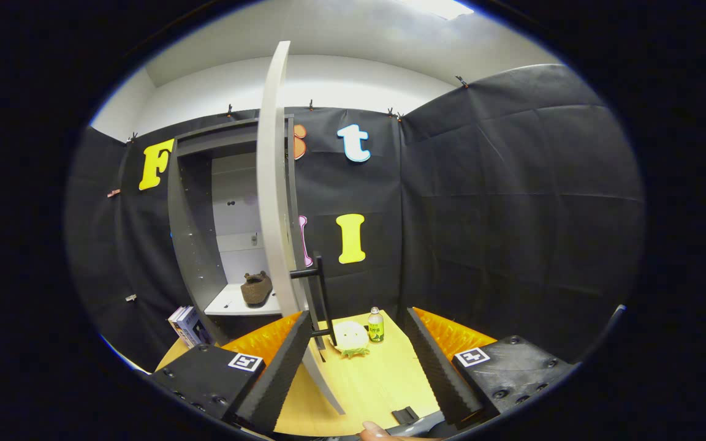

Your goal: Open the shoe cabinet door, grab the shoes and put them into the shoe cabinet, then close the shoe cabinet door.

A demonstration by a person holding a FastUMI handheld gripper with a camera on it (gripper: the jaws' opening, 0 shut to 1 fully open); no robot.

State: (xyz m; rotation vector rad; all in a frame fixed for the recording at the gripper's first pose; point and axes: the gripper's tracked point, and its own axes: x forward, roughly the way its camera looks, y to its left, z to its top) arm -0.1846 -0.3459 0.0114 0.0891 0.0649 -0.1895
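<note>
Presently: gripper (pixel 353 367), fingers apart, empty. Cabinet door (pixel 274 184) stands open, edge-on, long axis vertical, just ahead of the left finger (pixel 279 361); black handle (pixel 319 294) faces the gap. One brown shoe (pixel 256 289) already on the shelf (pixel 224 304), centre-left of frame, beyond the door. Cabinet interior partly hidden by the door; any second shoe cannot be made out.

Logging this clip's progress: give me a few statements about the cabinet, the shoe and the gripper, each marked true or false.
1. The cabinet door stands open. True.
2. A brown shoe sits on the cabinet shelf. True.
3. The gripper is shut on the door handle. False: its fingers are spread apart, the door's edge between them, the handle just ahead.
4. The bottle lies on its side. False: it stands upright on the table.
</note>
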